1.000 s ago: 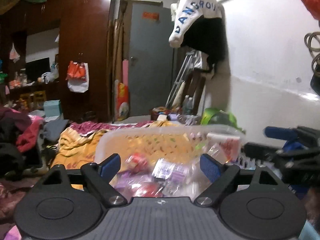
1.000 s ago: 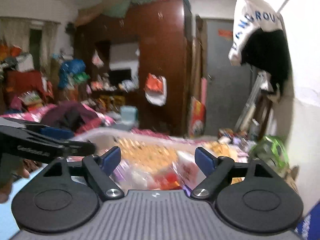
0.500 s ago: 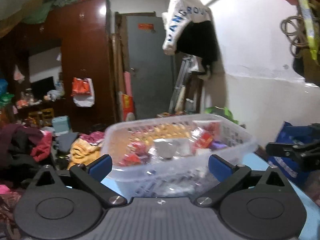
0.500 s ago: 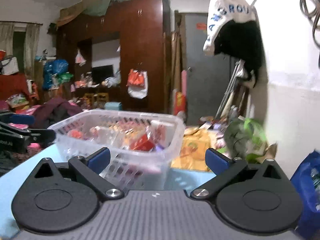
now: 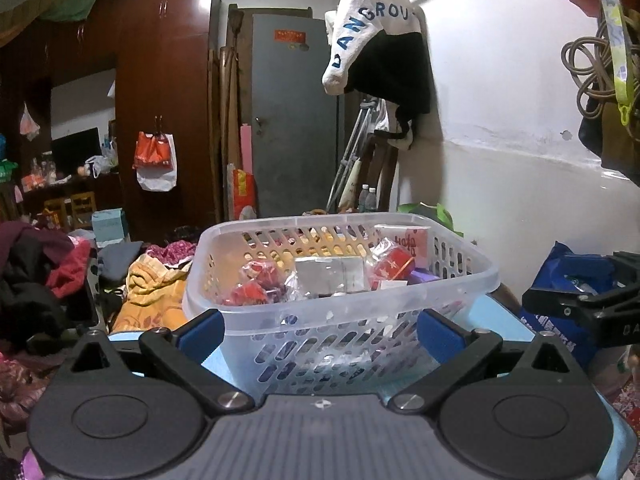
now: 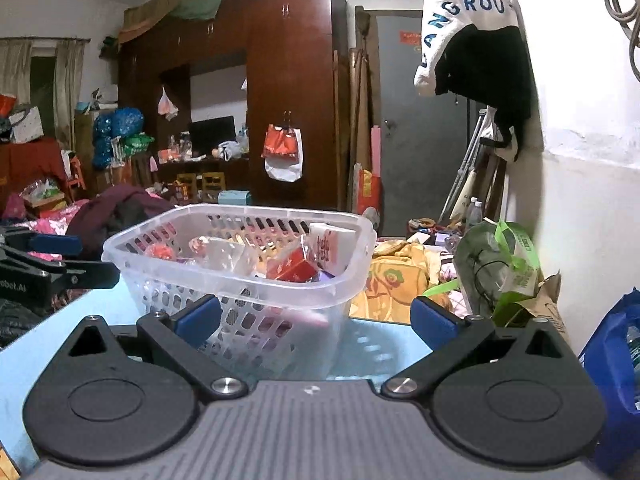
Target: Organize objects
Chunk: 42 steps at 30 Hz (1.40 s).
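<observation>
1. A clear plastic basket (image 5: pixel 340 304) is seen standing on the light-blue desk (image 6: pixel 80 312), near its far edge.
2. Red packets (image 5: pixel 390 262) and a white box (image 6: pixel 330 246) are held inside it.
3. The left gripper (image 5: pixel 320 330) is spread wide, empty.
4. The right gripper (image 6: pixel 316 316) is likewise spread, empty.

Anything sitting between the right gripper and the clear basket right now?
Nothing. In the right wrist view only bare light-blue tabletop separates the open right gripper from the clear basket; its left finger overlaps the basket's wall in the image.
</observation>
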Each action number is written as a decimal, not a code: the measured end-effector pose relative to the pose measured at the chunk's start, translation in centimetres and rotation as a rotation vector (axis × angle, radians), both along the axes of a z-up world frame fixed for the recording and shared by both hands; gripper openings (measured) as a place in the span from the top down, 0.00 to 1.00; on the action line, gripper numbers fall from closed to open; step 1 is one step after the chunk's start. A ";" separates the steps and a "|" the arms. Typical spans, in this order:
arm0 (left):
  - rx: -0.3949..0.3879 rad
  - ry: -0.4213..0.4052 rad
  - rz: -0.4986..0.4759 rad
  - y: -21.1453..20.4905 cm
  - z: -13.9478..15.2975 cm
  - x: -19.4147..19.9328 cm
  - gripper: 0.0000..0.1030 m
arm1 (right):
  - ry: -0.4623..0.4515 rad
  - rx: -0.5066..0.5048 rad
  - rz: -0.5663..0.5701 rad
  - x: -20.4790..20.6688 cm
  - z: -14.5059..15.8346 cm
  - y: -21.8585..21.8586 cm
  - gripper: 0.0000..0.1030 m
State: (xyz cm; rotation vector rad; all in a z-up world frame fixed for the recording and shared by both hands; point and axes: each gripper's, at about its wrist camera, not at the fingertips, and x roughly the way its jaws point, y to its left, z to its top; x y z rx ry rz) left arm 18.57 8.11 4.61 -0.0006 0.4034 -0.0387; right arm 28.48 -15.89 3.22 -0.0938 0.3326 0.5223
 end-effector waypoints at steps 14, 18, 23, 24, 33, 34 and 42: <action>-0.016 -0.005 0.015 0.6 0.4 0.3 0.00 | 0.012 0.010 0.012 -0.2 0.4 0.2 0.00; -0.011 0.004 0.010 0.5 0.2 0.5 0.00 | 0.009 0.004 0.010 -0.3 0.5 0.3 0.00; -0.020 0.002 0.008 0.7 0.2 0.3 0.00 | 0.012 0.012 0.012 -0.4 0.8 0.2 0.00; -0.021 0.002 0.008 0.8 0.2 0.3 0.00 | 0.011 0.011 0.012 -0.5 0.8 0.2 0.00; -0.047 0.009 0.002 1.1 -0.3 0.4 0.00 | 0.009 0.015 0.011 -0.5 0.9 0.2 0.00; -0.045 0.007 0.004 1.0 -0.3 0.4 0.00 | 0.010 0.014 0.012 -0.5 0.9 0.2 0.00; -0.026 0.002 0.000 0.5 -0.3 0.3 0.00 | 0.021 0.001 0.017 -0.2 0.3 0.7 0.00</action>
